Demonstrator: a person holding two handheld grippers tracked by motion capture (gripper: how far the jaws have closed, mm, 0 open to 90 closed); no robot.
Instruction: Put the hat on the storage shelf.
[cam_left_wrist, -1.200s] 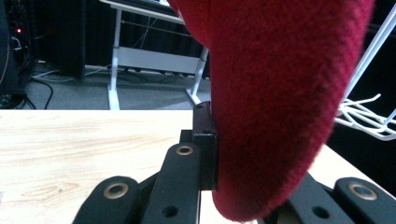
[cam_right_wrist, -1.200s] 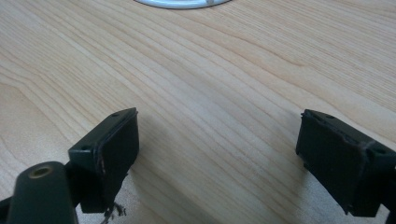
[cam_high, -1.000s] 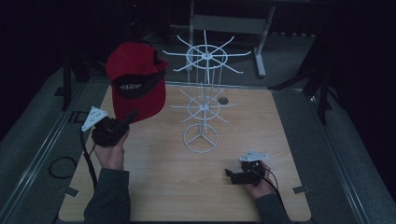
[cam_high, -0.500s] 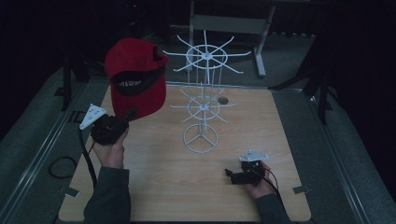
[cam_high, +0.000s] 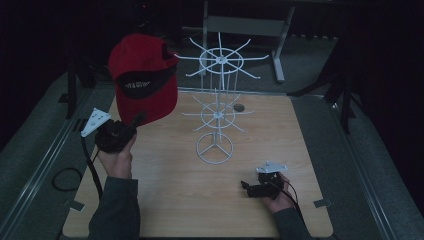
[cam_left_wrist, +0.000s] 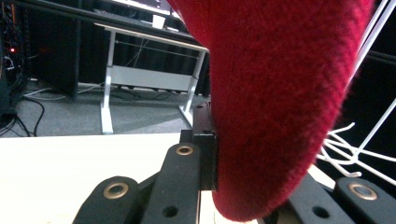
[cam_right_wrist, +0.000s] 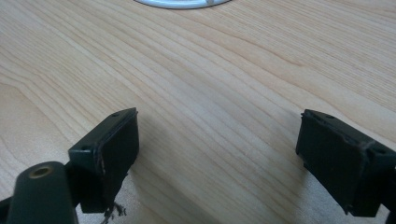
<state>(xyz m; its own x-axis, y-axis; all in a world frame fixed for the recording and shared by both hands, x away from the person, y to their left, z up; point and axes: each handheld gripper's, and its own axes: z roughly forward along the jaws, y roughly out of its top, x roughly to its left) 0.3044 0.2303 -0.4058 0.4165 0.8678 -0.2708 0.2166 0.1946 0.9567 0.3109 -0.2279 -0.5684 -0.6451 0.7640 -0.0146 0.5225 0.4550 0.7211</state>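
Note:
A red cap (cam_high: 142, 80) with a black brim is held up in the air at the left of the table, close to the upper arms of a white wire rack (cam_high: 216, 105). My left gripper (cam_high: 136, 120) is shut on the cap's lower edge. In the left gripper view the red fabric (cam_left_wrist: 280, 102) fills the space between the black jaws, and one finger (cam_left_wrist: 205, 140) presses against it. My right gripper (cam_high: 246, 186) rests low on the table at the front right, open, its two pads (cam_right_wrist: 112, 149) wide apart over bare wood.
The white wire rack has two tiers of spokes and a round base (cam_high: 214, 148) on the wooden table (cam_high: 180, 200). A small dark disc (cam_high: 239, 107) lies behind the rack. A metal desk frame (cam_left_wrist: 149, 74) stands beyond the table's far edge.
The left hand with the cap has shifted slightly; the cap stays held near the rack's top tier. The right hand has kept still.

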